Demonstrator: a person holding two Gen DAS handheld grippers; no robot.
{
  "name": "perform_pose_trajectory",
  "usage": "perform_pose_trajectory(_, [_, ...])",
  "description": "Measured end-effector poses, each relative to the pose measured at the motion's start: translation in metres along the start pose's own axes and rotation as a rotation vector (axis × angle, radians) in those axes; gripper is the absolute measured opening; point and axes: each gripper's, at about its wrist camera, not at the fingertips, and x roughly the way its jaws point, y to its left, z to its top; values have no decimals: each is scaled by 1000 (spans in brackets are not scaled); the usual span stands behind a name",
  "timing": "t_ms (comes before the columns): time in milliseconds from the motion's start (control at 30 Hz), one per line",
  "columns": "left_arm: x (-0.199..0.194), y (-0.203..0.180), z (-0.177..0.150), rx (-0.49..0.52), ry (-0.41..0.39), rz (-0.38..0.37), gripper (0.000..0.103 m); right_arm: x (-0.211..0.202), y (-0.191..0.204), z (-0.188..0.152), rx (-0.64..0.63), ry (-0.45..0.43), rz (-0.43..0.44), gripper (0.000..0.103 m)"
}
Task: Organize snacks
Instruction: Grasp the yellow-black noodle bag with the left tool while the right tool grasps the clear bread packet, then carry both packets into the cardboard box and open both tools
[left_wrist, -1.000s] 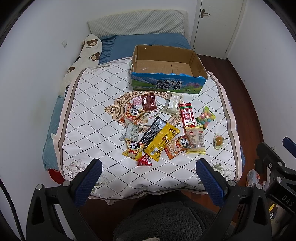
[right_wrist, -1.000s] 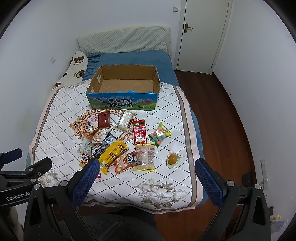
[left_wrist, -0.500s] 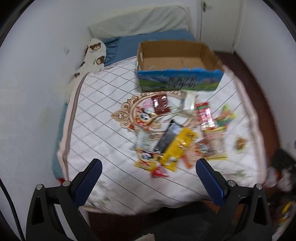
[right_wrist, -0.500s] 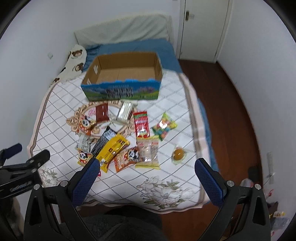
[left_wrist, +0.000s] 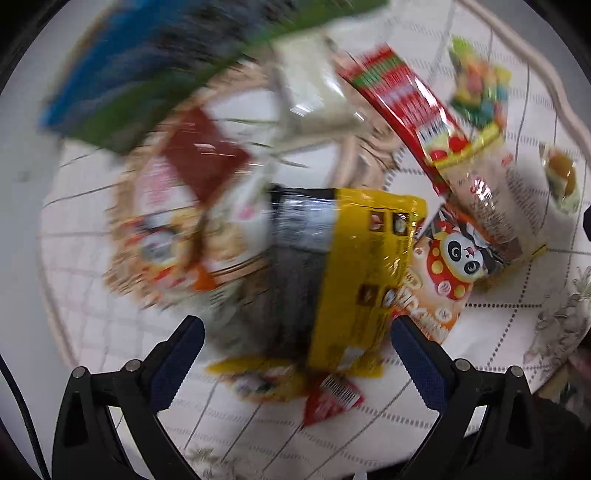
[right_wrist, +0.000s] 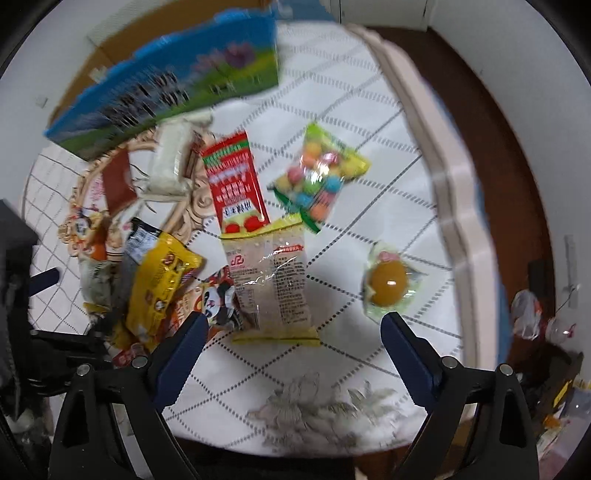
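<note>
- The quilted bedspread (right_wrist: 369, 110) is seen spread beneath both grippers, with the snacks scattered on it ahead of the fingertips.
- The printed cardboard box (right_wrist: 177, 88) is seen beyond the snacks, far ahead of the right gripper (right_wrist: 293, 330) and to its left; in the left wrist view it is only a blue and green blur.
- The yellow packet (left_wrist: 365, 280) is framed between the spread fingers of the left gripper (left_wrist: 295, 341), whose jaws are held wide and released; nothing is gripped, and contact cannot be told through the blur.
- The clear biscuit packet (right_wrist: 273, 280) is seen lying just ahead of the right gripper, between its finger lines; the jaws have just been closing a little, yet are kept wide apart and nothing is clasped.
- The bag of coloured candy balls (right_wrist: 319, 177) is seen further ahead.
- The jelly cup (right_wrist: 388, 282) is shown just beyond the right finger of the right gripper.
- Only the right wrist view shows the wooden floor (right_wrist: 498, 122).
</note>
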Motion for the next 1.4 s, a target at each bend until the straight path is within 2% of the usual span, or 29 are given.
perform_pose_trajectory(100, [38, -14, 16, 67, 76, -28, 103, 27, 2, 3, -10, 56, 9, 96])
perform_pose_trajectory(167, [52, -16, 21, 67, 100, -34, 101, 41, 6, 5, -21, 78, 12, 96])
perform_pose_trajectory(200, [58, -13, 23, 41, 97, -30, 92, 48, 8, 6, -31, 84, 13, 96])
perform_pose_trajectory(267, [60, -5, 22, -22, 83, -22, 83, 59, 13, 9, -48, 95, 11, 96])
perform_pose_trajectory(400, [50, 32, 12, -284, 80, -70, 76, 80, 16, 15, -40, 120, 30, 90])
perform_pose_trajectory(500, [51, 71, -6, -549, 105, -122, 76, 95, 15, 22, -23, 139, 31, 87])
perform_pose_trajectory(567, [56, 87, -14, -644, 115, -163, 77, 107, 15, 25, -21, 164, 36, 87])
perform_pose_trajectory(600, [60, 88, -16, -648, 117, -179, 80, 114, 16, 26, -20, 179, 36, 87])
perform_pose_trajectory(667, [65, 83, -15, -560, 126, -167, 83, 124, 19, 27, -18, 204, 32, 87])
perform_pose_trajectory(700, [68, 77, -14, -485, 130, -139, 84, 129, 21, 29, -21, 207, 29, 87])
perform_pose_trajectory(800, [77, 69, -16, -395, 130, -134, 84, 141, 25, 31, -23, 215, 2, 87])
perform_pose_trajectory(967, [90, 86, -21, -461, 106, -185, 82, 160, 28, 39, 47, 219, -42, 83])
perform_pose_trajectory(1033, [88, 92, -28, -475, 86, -184, 82, 161, 29, 42, 51, 205, -49, 75])
perform_pose_trajectory(1067, [84, 93, -35, -479, 79, -179, 82, 162, 30, 43, 53, 200, -74, 63])
perform_pose_trajectory(1167, [67, 92, -44, -467, 55, -163, 82, 142, 28, 45, 84, 188, -75, 52])
perform_pose_trajectory(1300, [51, 93, -62, -439, 13, -166, 82, 126, 24, 44, 108, 146, -86, 46])
perform_pose_trajectory(1400, [31, 104, -74, -440, -18, -174, 82, 107, 22, 46, 130, 129, -62, 45])
